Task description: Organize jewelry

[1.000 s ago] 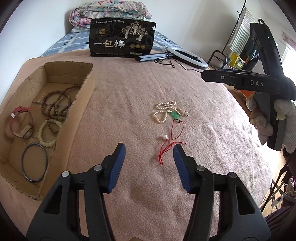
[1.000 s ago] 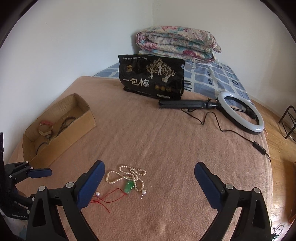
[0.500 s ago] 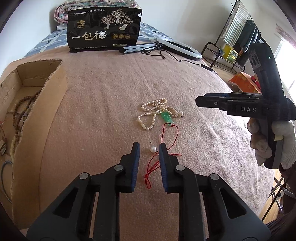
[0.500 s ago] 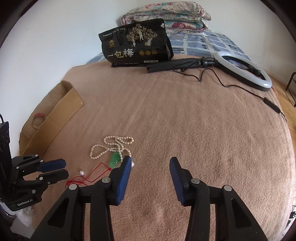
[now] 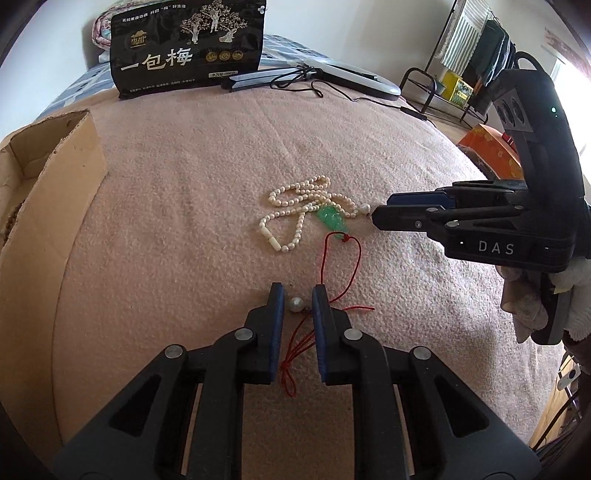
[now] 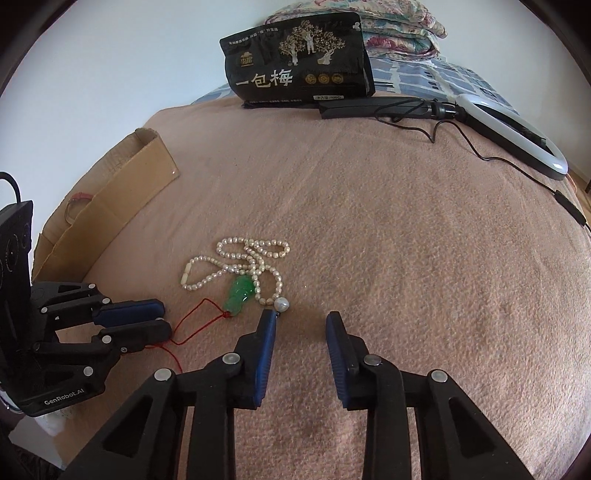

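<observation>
Surface: bed w/ fuzzy pink-tan blanket (image 6: pixel 406 240); white walls behind.
Room: black snack bag (image 6: pixel 299 62) upright at far edge, folded floral quilt (image 6: pixel 399 22) behind it; ring light (image 6: pixel 517 129) w/ black cord lying flat to the right.
Box: plain cardboard box (image 5: pixel 48 192), open top, on left of bed.
Jewelry: pearl necklace (image 5: pixel 295 206) in loose loops mid-bed; green pendant (image 5: pixel 332 218) on thin red cord (image 5: pixel 343 266) touching it; loose round pearl (image 5: pixel 296 304) nearer.
Left gripper (image 5: pixel 297 299): narrow gap, blue pads either side of loose pearl, not clearly pinching it.
Right gripper (image 6: pixel 301 321): partly open, holds nothing; left tip just beside a big pearl (image 6: pixel 281 304) at necklace end.
View diffs: left wrist alone shows clothes rack (image 5: pixel 461 66) by the window; right wrist alone shows a red strap (image 6: pixel 79 197) inside box.
</observation>
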`<state>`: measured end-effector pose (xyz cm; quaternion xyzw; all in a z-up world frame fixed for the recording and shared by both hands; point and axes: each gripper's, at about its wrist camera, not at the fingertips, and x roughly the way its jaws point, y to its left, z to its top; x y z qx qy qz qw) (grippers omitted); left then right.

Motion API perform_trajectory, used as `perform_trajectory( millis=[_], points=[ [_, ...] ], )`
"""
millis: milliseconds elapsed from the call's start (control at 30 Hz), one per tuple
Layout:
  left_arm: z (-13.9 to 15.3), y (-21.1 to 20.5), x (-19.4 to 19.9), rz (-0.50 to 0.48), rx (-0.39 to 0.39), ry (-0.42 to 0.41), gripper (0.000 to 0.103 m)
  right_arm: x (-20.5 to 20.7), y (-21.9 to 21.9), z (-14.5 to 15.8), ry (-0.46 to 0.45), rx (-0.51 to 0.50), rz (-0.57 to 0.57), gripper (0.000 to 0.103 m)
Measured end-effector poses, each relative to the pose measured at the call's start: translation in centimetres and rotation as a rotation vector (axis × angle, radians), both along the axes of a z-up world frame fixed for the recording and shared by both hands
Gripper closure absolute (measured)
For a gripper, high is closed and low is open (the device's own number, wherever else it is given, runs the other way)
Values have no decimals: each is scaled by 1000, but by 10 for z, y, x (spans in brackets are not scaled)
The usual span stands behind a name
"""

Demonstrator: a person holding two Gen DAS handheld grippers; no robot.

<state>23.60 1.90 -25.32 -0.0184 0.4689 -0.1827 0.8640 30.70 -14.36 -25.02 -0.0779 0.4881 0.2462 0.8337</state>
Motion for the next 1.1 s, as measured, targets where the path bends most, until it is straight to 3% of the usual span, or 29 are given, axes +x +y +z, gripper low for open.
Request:
perform_trajectory(
  millis=[300,733,833,967,1100],
  points=[
    [-1,-5,-4,-14,37,-19,89,-1,10,1,-28,-32,37,77],
    [-1,1,-2,1,20,-14,94,3,18,-2,-46,-58,48,79],
    [0,4,-4,12,15,-13,94,2,21,-2,-52,-73,54,82],
    [1,10,-4,30,2,-7,94,1,23,-4,-55,-86,63,97],
    [4,18,-5,56,-29,-2,94,2,19,-1,-37,-47,53,97]
  ],
)
